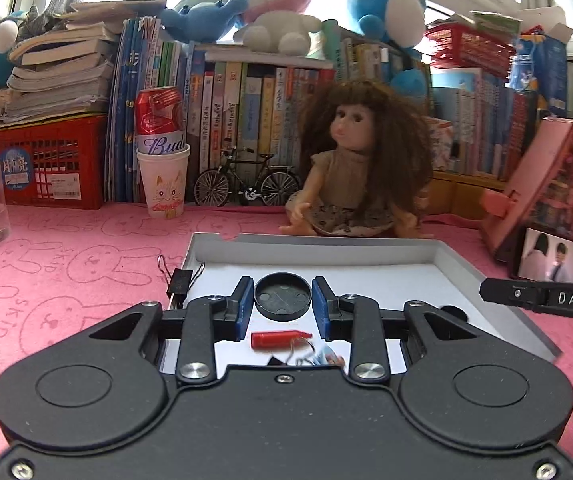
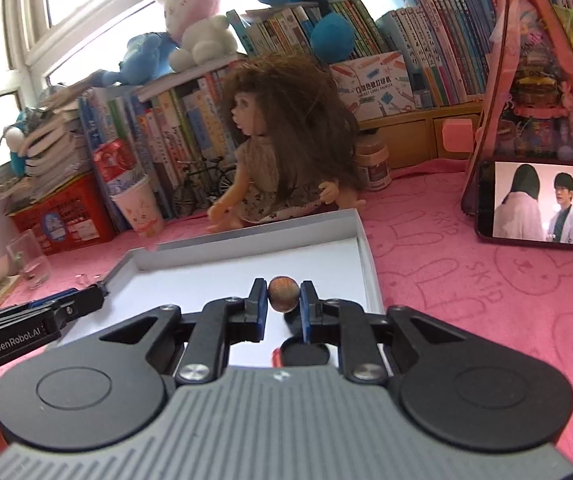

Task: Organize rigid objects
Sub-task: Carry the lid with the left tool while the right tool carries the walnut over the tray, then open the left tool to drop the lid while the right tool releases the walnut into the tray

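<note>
Pink bunny-print cloth (image 1: 86,264) before a wall of books; a white tray (image 1: 406,280) lies on it. Left gripper (image 1: 282,300), jaws narrowly apart, clamps one black disc (image 1: 282,295) above the tray. Right gripper (image 2: 283,296), nearly closed, pinches one brown ball (image 2: 283,293) over the tray. In the tray: one red cylinder (image 1: 278,338). Both grippers point slightly downward toward the tray.

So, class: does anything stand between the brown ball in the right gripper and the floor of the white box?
Nothing visible does. The right gripper holds the brown ball above bare floor of the white box; a black disc lies nearer the camera, the left gripper off at the left rim.
</note>
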Demonstrator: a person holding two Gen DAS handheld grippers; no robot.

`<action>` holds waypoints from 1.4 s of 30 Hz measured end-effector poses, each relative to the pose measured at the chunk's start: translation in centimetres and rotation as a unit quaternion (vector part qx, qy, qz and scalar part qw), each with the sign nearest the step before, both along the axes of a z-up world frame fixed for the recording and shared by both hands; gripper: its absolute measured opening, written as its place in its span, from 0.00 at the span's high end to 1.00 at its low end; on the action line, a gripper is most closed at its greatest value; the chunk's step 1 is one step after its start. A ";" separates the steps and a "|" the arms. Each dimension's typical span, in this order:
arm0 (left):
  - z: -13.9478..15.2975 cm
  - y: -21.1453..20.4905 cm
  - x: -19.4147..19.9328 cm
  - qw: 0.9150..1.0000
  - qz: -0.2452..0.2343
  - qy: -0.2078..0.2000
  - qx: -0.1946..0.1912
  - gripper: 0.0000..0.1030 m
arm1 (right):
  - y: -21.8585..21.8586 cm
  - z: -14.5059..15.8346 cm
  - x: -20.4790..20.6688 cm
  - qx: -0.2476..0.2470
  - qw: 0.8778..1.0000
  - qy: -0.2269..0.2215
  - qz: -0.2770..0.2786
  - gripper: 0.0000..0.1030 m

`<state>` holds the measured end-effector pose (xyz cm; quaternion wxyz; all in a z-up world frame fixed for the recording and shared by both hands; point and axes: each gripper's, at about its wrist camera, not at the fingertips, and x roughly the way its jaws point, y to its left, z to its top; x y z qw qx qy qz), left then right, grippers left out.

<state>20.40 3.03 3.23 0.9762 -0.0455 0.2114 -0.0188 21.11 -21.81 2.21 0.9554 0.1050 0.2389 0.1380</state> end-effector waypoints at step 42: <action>-2.3 -1.0 5.7 0.997 0.029 0.063 0.031 0.71 | 2.4 -2.5 4.6 -0.037 0.998 0.037 -0.017 0.80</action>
